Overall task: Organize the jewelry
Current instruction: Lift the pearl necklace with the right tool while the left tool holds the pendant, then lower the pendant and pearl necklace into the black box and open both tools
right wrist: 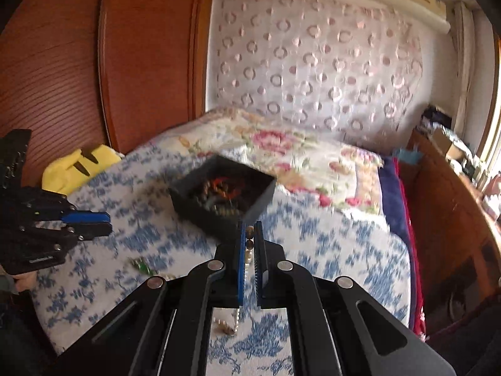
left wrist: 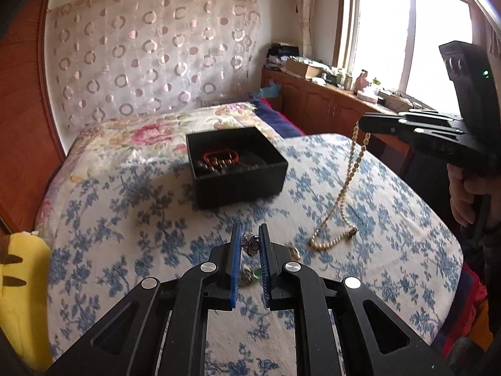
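A black open box [left wrist: 238,169] sits on the blue-flowered bedspread and holds red and dark bead bracelets [left wrist: 220,157]; it also shows in the right wrist view [right wrist: 219,200]. My left gripper [left wrist: 249,244] is shut on a small silver trinket [left wrist: 250,245], held low over the bed in front of the box. My right gripper [right wrist: 250,235] is shut on a pearl necklace [right wrist: 249,255]; in the left wrist view the necklace [left wrist: 341,194] hangs from it down to the bedspread, its lower end still lying there. A green-and-gold piece [left wrist: 250,275] lies under the left gripper.
A yellow plush toy [left wrist: 22,297] lies at the bed's left edge. Flowered pillows [left wrist: 150,134] are behind the box. A wooden headboard stands at left and a cluttered wooden cabinet [left wrist: 332,100] under the window at right. A small gold item [left wrist: 294,252] lies by the necklace.
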Motion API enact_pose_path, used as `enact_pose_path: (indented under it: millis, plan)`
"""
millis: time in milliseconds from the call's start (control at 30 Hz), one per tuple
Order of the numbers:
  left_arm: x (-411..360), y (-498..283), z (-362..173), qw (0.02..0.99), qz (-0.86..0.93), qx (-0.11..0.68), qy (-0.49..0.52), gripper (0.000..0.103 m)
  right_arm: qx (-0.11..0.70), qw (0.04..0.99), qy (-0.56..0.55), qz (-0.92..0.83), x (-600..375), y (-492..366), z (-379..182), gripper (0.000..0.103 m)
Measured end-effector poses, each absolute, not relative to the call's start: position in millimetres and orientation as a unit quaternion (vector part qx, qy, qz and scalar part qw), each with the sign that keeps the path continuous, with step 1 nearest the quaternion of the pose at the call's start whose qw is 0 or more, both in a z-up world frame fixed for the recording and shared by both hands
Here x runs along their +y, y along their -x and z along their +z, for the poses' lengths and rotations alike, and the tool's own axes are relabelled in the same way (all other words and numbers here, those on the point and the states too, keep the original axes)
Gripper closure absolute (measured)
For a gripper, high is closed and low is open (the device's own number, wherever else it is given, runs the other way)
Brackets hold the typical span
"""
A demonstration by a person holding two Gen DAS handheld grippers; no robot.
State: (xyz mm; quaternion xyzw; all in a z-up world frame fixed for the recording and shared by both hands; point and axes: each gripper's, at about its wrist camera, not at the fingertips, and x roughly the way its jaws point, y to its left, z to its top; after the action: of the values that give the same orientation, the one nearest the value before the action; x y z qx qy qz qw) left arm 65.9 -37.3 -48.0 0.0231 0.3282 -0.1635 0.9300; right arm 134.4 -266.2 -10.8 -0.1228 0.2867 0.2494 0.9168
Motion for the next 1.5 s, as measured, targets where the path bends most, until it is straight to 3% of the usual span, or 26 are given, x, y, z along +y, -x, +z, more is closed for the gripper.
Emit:
enact_pose_path:
  millis: [500,1133,1500]
  plan:
    - [-29,-85,-18,0.941,-0.162,0.296,-0.029,0.093,0.228,0.927,0.13,0.267,-248,-151,60,0.098]
    - [-24,-150,-16,0.938,-0.165,0.305,-0.021,0.093,0.197,0.927,0.134,0.291,-224,-201,106,0.097]
    - [-26,-183,-32,0.932,-0.159,0.325,-0.023,0.093,0.259,0.905,0.135,0.308,-204,-243,42,0.097]
